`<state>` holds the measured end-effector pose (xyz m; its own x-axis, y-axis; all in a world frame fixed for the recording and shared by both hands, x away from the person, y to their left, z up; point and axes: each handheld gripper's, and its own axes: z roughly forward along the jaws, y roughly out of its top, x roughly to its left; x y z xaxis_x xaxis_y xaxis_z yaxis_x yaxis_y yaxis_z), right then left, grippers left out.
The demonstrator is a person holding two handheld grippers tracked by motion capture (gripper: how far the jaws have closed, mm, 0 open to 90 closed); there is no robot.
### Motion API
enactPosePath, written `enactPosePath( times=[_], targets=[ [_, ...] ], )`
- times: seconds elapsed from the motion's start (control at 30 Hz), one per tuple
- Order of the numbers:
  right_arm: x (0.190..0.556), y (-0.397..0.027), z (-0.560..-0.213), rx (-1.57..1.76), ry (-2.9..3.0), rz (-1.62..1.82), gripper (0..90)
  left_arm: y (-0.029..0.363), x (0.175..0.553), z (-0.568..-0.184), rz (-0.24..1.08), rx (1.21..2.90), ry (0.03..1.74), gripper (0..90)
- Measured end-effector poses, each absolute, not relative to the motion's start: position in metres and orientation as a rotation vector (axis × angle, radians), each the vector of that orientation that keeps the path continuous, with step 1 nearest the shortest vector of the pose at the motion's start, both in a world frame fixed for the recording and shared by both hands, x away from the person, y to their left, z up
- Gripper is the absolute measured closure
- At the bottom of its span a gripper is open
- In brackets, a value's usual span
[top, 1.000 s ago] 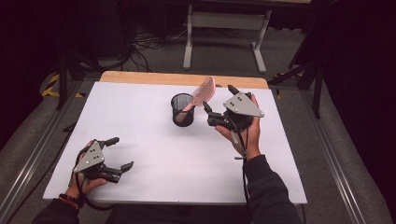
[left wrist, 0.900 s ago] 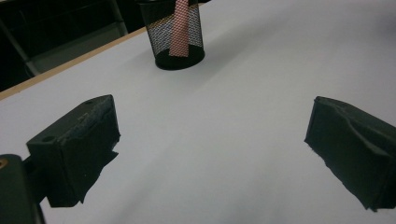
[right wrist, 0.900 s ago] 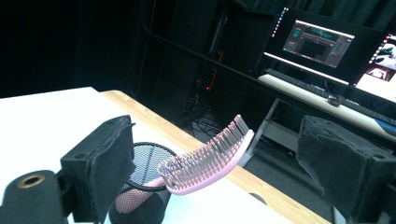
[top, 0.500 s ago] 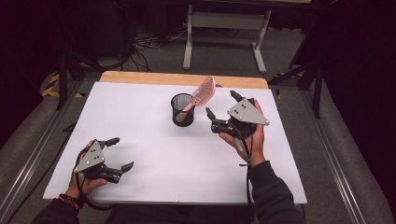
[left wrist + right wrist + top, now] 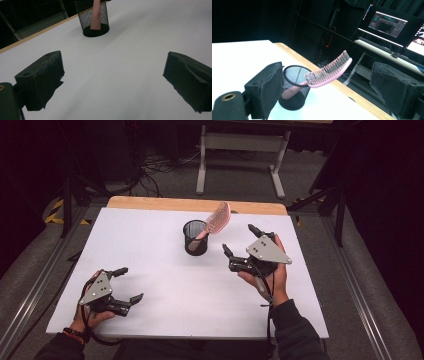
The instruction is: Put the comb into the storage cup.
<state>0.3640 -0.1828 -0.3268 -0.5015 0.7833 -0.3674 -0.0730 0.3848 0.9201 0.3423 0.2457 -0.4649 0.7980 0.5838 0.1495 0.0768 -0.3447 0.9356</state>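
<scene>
Upright near the far middle of the smooth white table top (image 5: pixel 150 250) stands a round black wire-mesh cup (image 5: pixel 195 237), its weave fine enough to see through. A pink plastic hairbrush (image 5: pixel 216 220) with a curved head and rows of stiff bristles sits handle-down inside it, leaning out over the rim toward the right gripper (image 5: pixel 239 240). That gripper, black with a grey three-cornered plate on top, is held just to the right of the cup, its jaws spread wide with nothing between them; in the right gripper view the brush head (image 5: pixel 329 70) hangs between the two padded jaws but well beyond them, touching neither. The left gripper (image 5: pixel 129 284) rests at the near left of the table, well apart from the cup, its jaws likewise spread and empty. Nothing lies between either gripper and the cup. Along the far edge runs a pale wooden strip (image 5: pixel 150 202); beyond it are cables, a metal stand and, in the right gripper view, a lit monitor (image 5: pixel 389 21). Through the mesh the handle (image 5: pixel 96 17) shows only as a blurred pink band, and the left gripper view cuts off the cup's rim.
</scene>
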Motion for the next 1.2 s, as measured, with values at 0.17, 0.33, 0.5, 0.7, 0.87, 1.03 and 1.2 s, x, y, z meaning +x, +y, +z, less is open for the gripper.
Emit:
enactPosePath(
  times=[0.17,0.33,0.5,0.7,0.87,1.03,1.2],
  targets=[
    [0.358,-0.184,-0.331,0.599,1.769,1.224,13.1,0.245,0.342,-0.465,0.571,1.873,0.502,4.0],
    [0.351,-0.185,-0.334,0.585,1.774,1.220,13.1,0.246,0.342,-0.465,0.573,1.874,0.503,4.1],
    [0.346,-0.187,-0.341,0.591,1.784,1.225,13.1,0.246,0.342,-0.465,0.575,1.873,0.503,4.1],
    [0.341,-0.191,-0.349,0.604,1.786,1.231,13.4,0.246,0.342,-0.464,0.580,1.874,0.503,4.2],
    [0.338,-0.194,-0.354,0.606,1.795,1.223,13.4,0.246,0.342,-0.464,0.581,1.873,0.503,4.2],
    [0.335,-0.196,-0.358,0.602,1.799,1.207,13.4,0.246,0.342,-0.464,0.579,1.871,0.504,4.2],
    [0.331,-0.200,-0.362,0.606,1.805,1.200,13.4,0.246,0.342,-0.464,0.580,1.872,0.504,4.3]
  ],
)
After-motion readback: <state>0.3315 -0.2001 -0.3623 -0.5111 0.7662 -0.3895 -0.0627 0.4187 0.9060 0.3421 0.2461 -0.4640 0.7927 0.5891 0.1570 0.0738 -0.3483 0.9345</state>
